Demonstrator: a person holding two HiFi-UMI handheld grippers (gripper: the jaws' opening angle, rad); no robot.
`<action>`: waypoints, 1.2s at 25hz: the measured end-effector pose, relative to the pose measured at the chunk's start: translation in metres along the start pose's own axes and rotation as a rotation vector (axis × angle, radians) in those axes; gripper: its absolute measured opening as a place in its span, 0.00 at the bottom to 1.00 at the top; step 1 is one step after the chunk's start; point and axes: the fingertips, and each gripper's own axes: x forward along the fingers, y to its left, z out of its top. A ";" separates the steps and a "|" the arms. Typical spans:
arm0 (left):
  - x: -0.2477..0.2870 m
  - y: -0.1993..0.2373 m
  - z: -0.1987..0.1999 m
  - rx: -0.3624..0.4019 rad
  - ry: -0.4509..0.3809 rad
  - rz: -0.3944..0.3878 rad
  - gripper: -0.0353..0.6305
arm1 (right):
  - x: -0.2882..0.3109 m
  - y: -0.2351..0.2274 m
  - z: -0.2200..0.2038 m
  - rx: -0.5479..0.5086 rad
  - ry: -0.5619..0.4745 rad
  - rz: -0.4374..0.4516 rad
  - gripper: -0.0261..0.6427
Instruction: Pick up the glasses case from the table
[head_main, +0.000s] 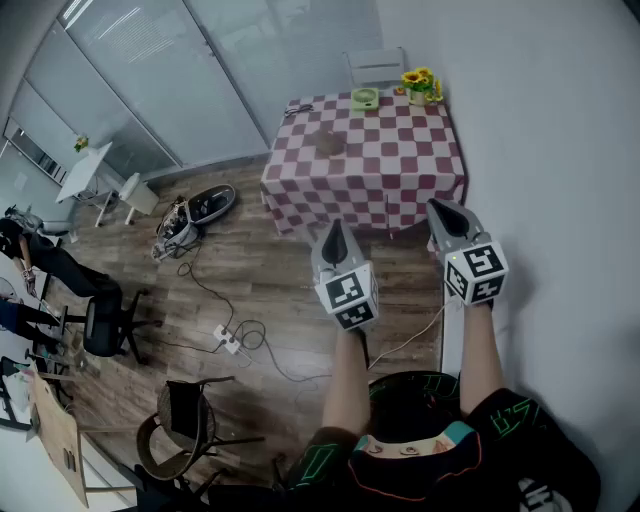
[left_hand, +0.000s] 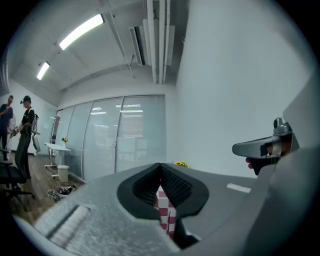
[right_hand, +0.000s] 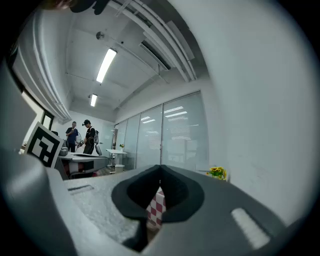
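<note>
- the glasses case (head_main: 328, 143) is a small, dark brown thing.
- it lies flat on the table (head_main: 405, 150) with the red and white squares, near the middle.
- it is too small to tell if it is open.

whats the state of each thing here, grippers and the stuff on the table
left gripper, shut, empty, away from the table
right gripper, shut, empty
glasses case, lying on the checked table, untouched
flowers, upright at the table's far corner
</note>
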 end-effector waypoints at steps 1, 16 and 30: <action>0.001 0.000 0.000 0.000 0.007 0.003 0.06 | 0.001 -0.002 -0.001 0.000 0.002 0.000 0.04; 0.020 -0.014 -0.009 -0.005 0.057 -0.007 0.06 | 0.018 -0.028 -0.010 0.025 0.015 -0.004 0.04; 0.102 0.015 -0.101 -0.070 0.205 -0.036 0.06 | 0.096 -0.047 -0.072 0.121 0.050 -0.017 0.04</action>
